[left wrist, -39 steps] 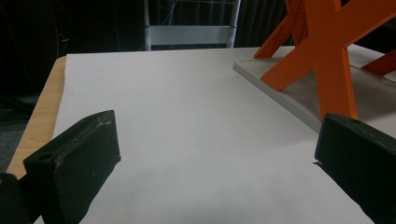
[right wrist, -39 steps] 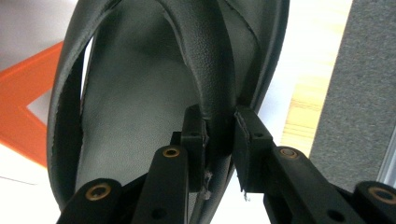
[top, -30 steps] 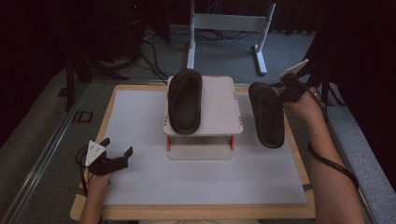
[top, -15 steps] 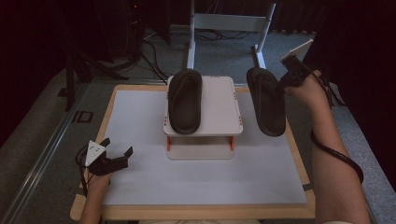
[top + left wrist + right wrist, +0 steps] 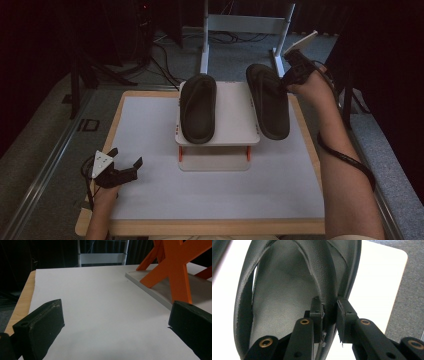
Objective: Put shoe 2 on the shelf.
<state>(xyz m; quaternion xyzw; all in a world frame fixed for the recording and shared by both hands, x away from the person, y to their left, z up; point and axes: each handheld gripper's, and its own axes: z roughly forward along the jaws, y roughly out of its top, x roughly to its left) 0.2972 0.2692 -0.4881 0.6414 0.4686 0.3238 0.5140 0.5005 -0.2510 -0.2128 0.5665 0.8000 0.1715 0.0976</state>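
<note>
The right gripper (image 5: 287, 85) pinches the strap of a dark sandal (image 5: 267, 100) and holds it lifted over the right edge of the white stand (image 5: 232, 115), just right of the matching sandal (image 5: 198, 107) that already lies on the stand's left half. The left gripper (image 5: 125, 162) rests with its jaws spread and nothing between them at the near left of the table (image 5: 150, 200). The grip takes only the strap, so the sole hangs free and may swing or tilt; set down like this, its right side could overhang the stand and tip off, or its left side could knock the other sandal.

Grey floor (image 5: 45, 150), white frame (image 5: 247, 25), seemingly dark surroundings
</note>
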